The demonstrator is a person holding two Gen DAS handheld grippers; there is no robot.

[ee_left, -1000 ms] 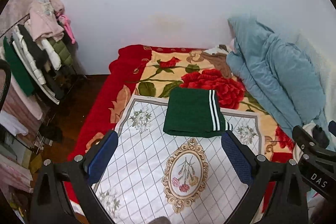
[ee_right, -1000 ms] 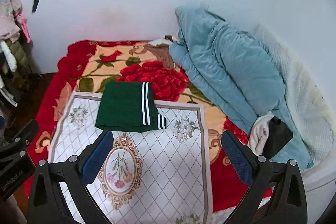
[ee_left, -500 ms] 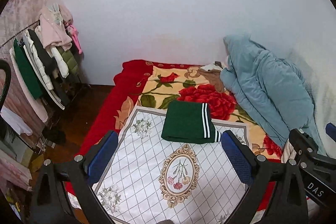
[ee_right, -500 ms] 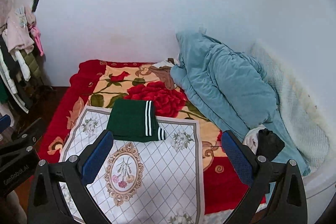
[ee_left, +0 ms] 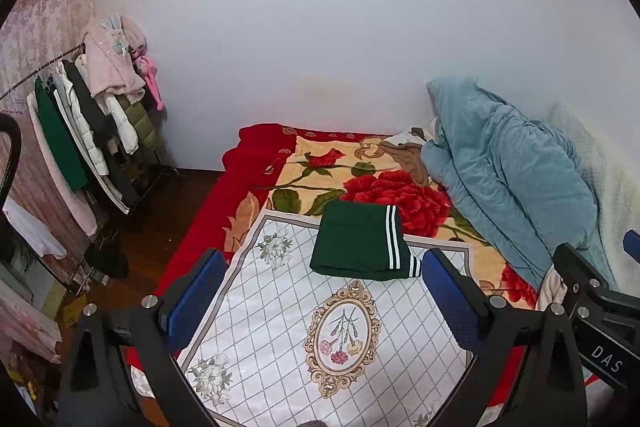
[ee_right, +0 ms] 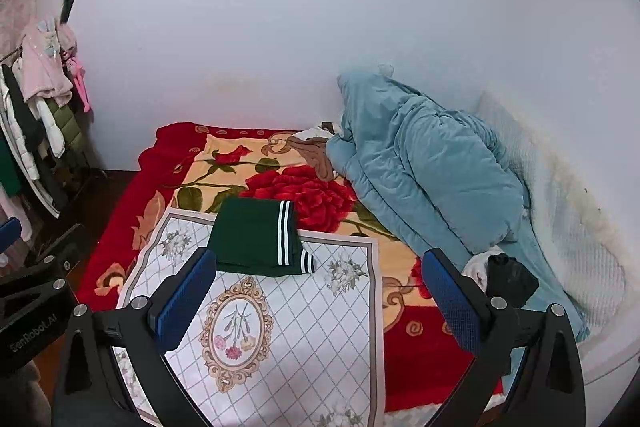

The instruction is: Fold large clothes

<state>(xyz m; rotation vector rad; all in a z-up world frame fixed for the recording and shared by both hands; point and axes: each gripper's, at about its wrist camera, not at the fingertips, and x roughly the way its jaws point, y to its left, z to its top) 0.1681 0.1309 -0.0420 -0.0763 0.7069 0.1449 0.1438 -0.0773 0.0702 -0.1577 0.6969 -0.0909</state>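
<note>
Lying folded on white floral mat (ee_left: pixel 280 311), green striped garment (ee_left: pixel 360 247) looks finished; left tongs (ee_left: pixel 320 295) and right tongs (ee_right: pixel 320 299) both apart, empty, held clear above bed.

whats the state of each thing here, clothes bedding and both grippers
dark green garment with white stripes: folded into a flat rectangle, lying on the white floral mat
white floral mat: spread flat over the red rose blanket
red rose blanket: spread flat
light blue quilt: bunched up along the wall
left gripper: fingers open, holding nothing
right gripper: fingers open, holding nothing
clothes on the rack: hanging
</note>
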